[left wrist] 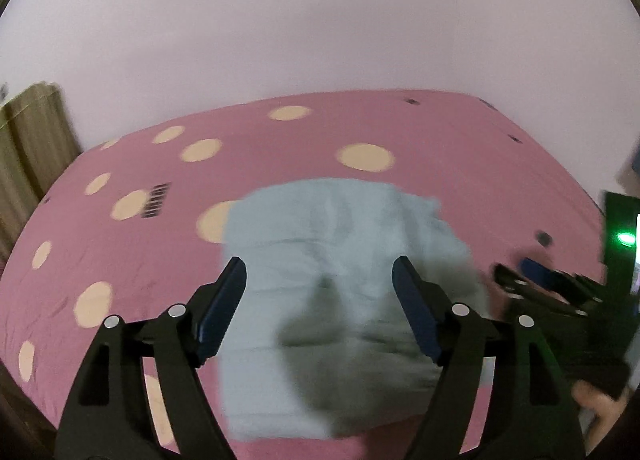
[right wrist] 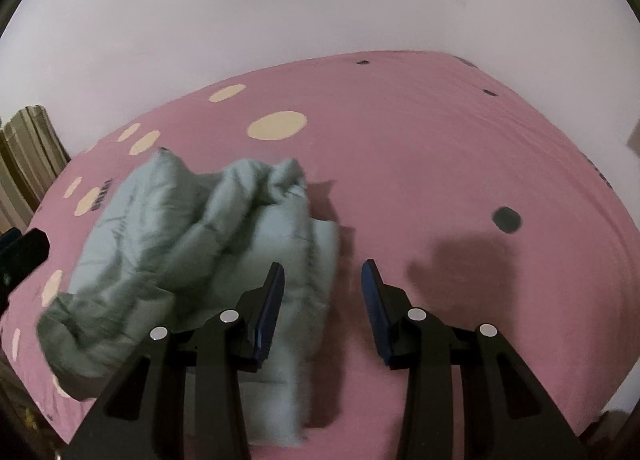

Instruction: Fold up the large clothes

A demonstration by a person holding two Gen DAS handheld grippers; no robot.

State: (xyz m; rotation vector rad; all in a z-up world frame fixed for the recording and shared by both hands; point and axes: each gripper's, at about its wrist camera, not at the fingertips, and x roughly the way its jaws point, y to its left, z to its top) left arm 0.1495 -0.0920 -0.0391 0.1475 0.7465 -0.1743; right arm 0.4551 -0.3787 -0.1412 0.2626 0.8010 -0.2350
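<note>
A pale blue-grey garment (left wrist: 340,227) lies bunched on the pink bed sheet (left wrist: 460,179). In the left wrist view my left gripper (left wrist: 320,262) hovers over it, jaws wide open, nothing pinched between the blue pads. The right gripper (left wrist: 532,276) shows blurred at the garment's right edge. In the right wrist view the garment (right wrist: 192,227) is crumpled in ridges to the left, and its right edge runs under my right gripper (right wrist: 323,264). That gripper is open, with its pads clear of the cloth. The left gripper (right wrist: 28,248) shows at the far left edge.
The pink sheet (right wrist: 440,159) carries cream dots and small dark spots and fills most of both views. A pale wall stands behind the bed. A striped curtain (left wrist: 28,131) hangs at the left. A dark device with a green light (left wrist: 624,238) sits at the right, with a person's hand (left wrist: 596,408) below it.
</note>
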